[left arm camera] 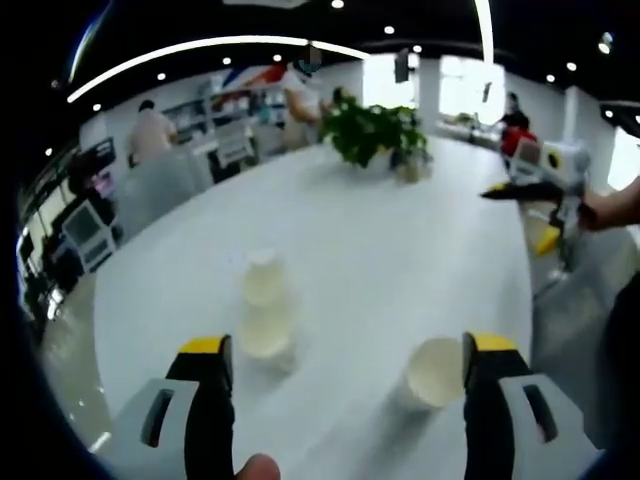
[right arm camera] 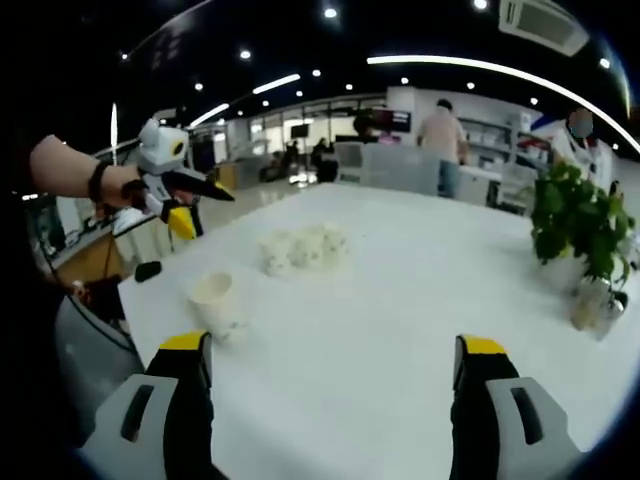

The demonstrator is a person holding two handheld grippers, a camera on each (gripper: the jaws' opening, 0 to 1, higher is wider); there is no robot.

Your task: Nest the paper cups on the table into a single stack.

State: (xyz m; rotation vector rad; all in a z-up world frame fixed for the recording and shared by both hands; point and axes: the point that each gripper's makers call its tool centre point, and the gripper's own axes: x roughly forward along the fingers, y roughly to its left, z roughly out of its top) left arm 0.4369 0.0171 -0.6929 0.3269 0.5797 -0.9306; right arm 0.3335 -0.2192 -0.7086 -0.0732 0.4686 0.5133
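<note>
Left gripper [left arm camera: 342,365], yellow-tipped black jaws spread wide with nothing between them, hovers low over the round white table [left arm camera: 400,230]. Just inside its right jaw stands a single upright white paper cup [left arm camera: 435,372], mouth open. Nearer the left jaw lie the toppled white paper cups [left arm camera: 265,305], a blurred cluster on their sides; how many, I cannot tell. Right gripper [right arm camera: 335,365] also has its jaws apart and empty, with the upright cup [right arm camera: 213,300] just beyond its left jaw and the toppled cups [right arm camera: 303,247] farther out, well apart from it. Thin paper like this should be feather-light and easy to crush, so I'd pinch gently across the wall near the stiffer rolled rim. A leafy green potted plant [left arm camera: 375,135] stands far across the table.
</note>
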